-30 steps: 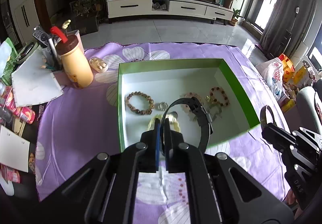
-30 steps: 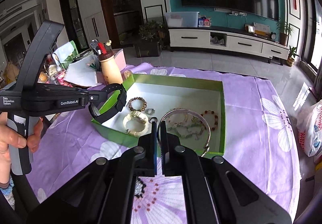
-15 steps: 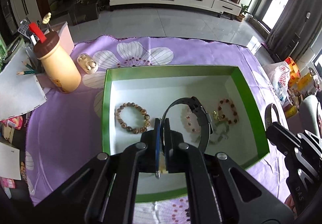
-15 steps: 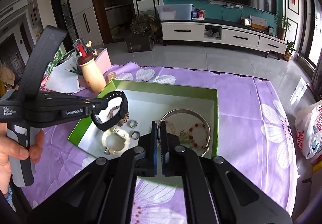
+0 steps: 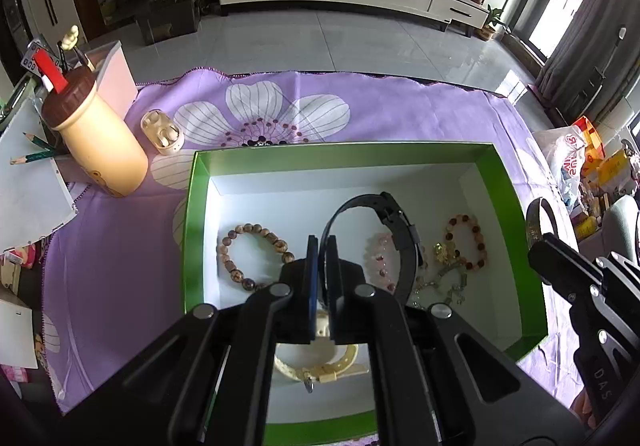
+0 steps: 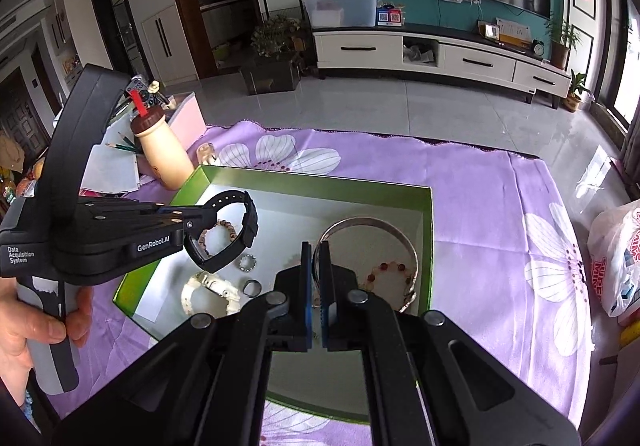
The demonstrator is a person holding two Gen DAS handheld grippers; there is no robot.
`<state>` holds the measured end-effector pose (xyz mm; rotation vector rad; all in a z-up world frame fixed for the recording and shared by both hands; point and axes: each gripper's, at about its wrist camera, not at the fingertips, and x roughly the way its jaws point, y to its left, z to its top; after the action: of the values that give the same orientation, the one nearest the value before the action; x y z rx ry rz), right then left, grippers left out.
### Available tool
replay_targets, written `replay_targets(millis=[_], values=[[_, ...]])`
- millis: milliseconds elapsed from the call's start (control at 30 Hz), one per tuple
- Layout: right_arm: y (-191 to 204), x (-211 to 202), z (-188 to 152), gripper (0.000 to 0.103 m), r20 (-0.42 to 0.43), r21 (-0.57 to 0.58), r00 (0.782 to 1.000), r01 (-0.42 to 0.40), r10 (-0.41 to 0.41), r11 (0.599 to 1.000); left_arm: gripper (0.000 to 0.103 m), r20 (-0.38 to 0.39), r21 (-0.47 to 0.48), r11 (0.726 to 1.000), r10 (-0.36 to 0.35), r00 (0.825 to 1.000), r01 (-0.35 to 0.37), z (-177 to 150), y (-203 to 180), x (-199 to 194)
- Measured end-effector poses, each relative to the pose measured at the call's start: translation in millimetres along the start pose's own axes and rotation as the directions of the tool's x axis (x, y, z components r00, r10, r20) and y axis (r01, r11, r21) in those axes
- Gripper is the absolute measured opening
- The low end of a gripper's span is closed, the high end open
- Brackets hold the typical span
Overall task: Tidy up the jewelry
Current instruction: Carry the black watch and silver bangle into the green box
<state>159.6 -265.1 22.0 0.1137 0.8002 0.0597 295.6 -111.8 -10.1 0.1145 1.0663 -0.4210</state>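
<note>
While clamped in left hand-held gripper (image 5: 323, 246) | black strap (image 5: 394, 230) | above green box (image 5: 516, 197)

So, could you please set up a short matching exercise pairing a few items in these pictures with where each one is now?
Items:
1. black strap bracelet
2. silver bangle
3. brown bead bracelet
4. earbud case

Places:
A. on the purple cloth, outside the green box
B. in the left gripper
C. on the box floor
D. in the right gripper

Pairs: 1-B, 2-D, 3-C, 4-A
</note>
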Motion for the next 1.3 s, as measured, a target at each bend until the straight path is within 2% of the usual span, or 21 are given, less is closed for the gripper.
replay_targets(millis=[400,867,1300], values=[[-1,35,8,0.003,-0.054,0.018,0.999,0.004,-0.003,1.000,0.003,-0.028,-0.034,0.999,-0.011,1.000,0.010,6,3,22],[0,53,9,0.003,-0.086,0.021,0.996,0.012,-0.010,1.000,0.003,-0.053,-0.057,0.998,-0.012,0.999,0.009,8,14,40],[-2,64,13,0.003,-0.101,0.031,0.995,0.016,-0.013,0.999,0.004,-0.059,-0.036,0.999,0.010,0.998,-0.013,11,10,46]])
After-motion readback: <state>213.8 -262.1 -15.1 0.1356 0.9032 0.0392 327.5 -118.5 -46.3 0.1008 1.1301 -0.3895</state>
